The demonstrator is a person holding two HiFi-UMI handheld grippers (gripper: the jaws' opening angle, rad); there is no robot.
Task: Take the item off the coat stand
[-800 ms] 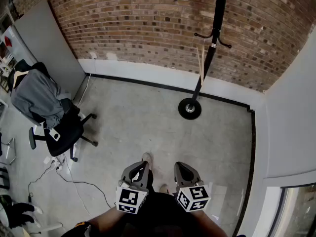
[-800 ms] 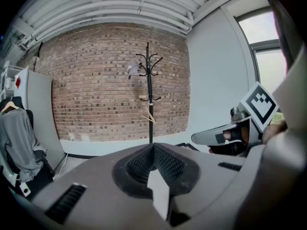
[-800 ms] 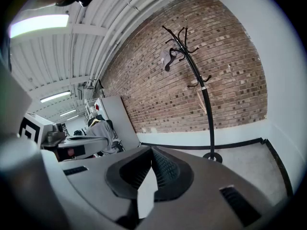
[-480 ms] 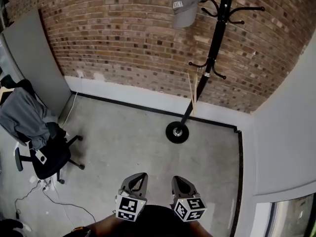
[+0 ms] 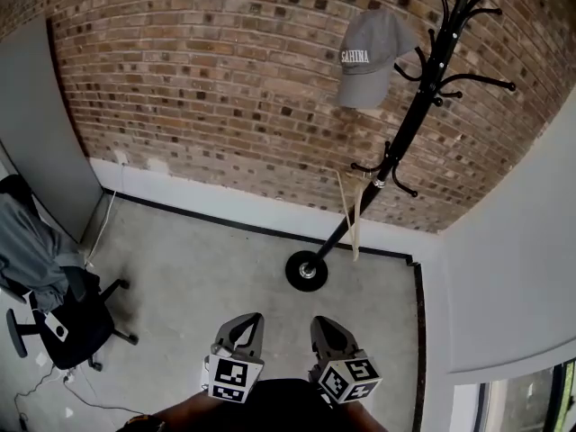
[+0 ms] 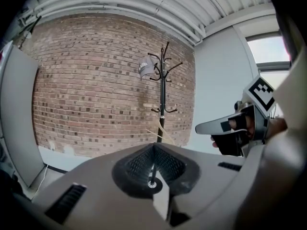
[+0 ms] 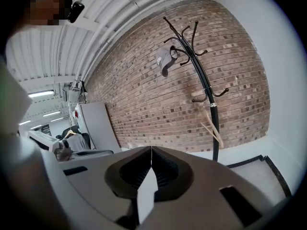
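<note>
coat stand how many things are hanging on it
2: a grey baseball cap on an upper hook of the black metal coat stand, and a pale tan strip dangling from a lower hook. More may hide behind the pole.

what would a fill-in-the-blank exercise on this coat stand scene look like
1. A grey ____ hangs on an upper hook of the black coat stand.
2. The wall behind the coat stand is built of ____.
3. The jaws of the left gripper and the right gripper are both ____.
4. A grey garment is draped over the office ____ at the head view's left edge.

Missing words: cap; brick; shut; chair.
</note>
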